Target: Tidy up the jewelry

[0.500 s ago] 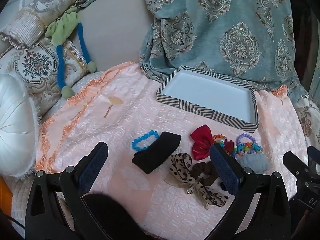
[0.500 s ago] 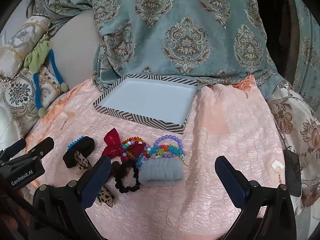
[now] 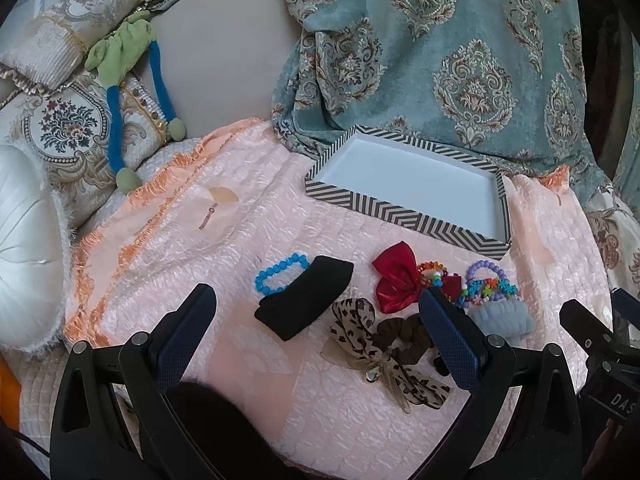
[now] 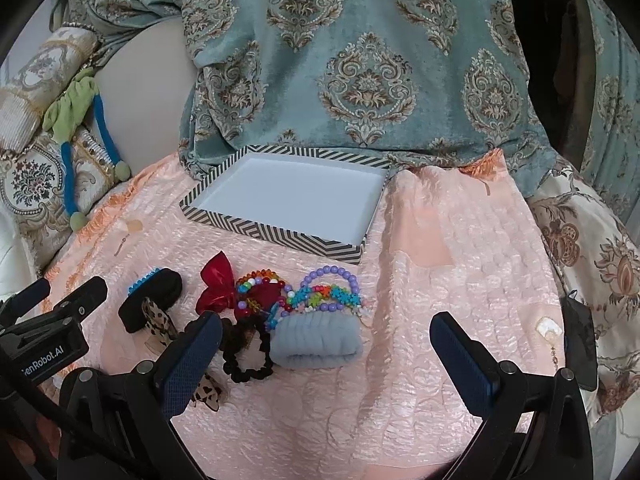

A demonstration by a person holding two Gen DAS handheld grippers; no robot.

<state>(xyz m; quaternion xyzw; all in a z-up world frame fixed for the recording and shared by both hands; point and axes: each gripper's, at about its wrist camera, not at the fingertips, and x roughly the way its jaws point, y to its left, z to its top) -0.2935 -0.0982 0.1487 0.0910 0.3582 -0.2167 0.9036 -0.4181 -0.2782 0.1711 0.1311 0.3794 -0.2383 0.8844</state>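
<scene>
Left tongs [image 3: 316,320]: held spread, nothing pinched, above the black band [image 3: 306,300].
Right tongs [image 4: 326,344]: held spread, nothing pinched, near the grey band [image 4: 316,340].
Jewelry: bead bracelets [image 4: 328,290] and red bow [image 4: 218,286] are laid on the pink cloth [image 4: 440,280].
Striped tray [image 4: 280,236]: set farther back, just beyond the bracelets.

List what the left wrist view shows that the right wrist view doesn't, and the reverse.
Only the left wrist view: the white round cushion, the whole blue bead bracelet, and the leopard bow spread in full.

Only the right wrist view: the black scrunchie in full, the floral fabric at right, and a dark object at the cloth's right edge.

Both: the striped tray, with nothing in it, the red bow, the grey band, the black band, the green toy, and both grippers open, left and right.
</scene>
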